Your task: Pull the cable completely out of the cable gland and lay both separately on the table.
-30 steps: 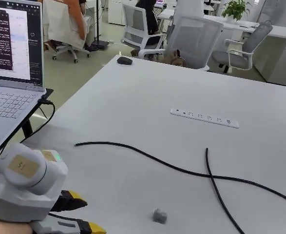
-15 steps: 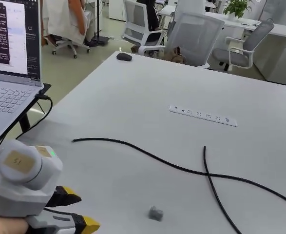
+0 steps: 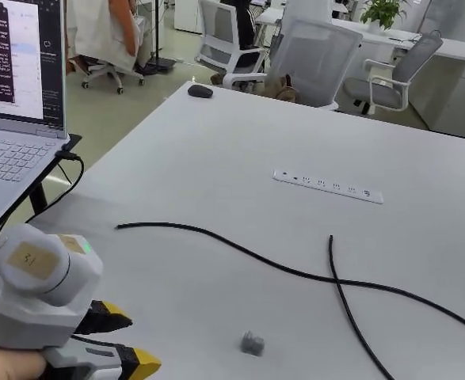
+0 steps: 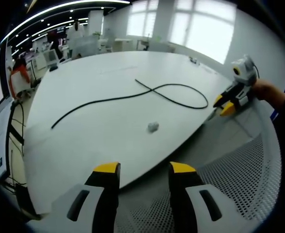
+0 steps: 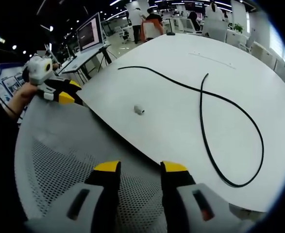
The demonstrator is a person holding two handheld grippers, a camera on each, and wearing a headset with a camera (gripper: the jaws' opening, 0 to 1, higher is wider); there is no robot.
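Head view: cable and gland lie apart on the table — the job apparently done — which would explain why left gripper and right gripper hover off its edge, jaws parted, holding nothing.

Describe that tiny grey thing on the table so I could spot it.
On the big white table, a black cable loops and crosses itself. Nearer the front edge than that cable lies the cable gland: a small grey lump, alone and touching nothing, unlike the long thin cable and the flat white power strip behind.
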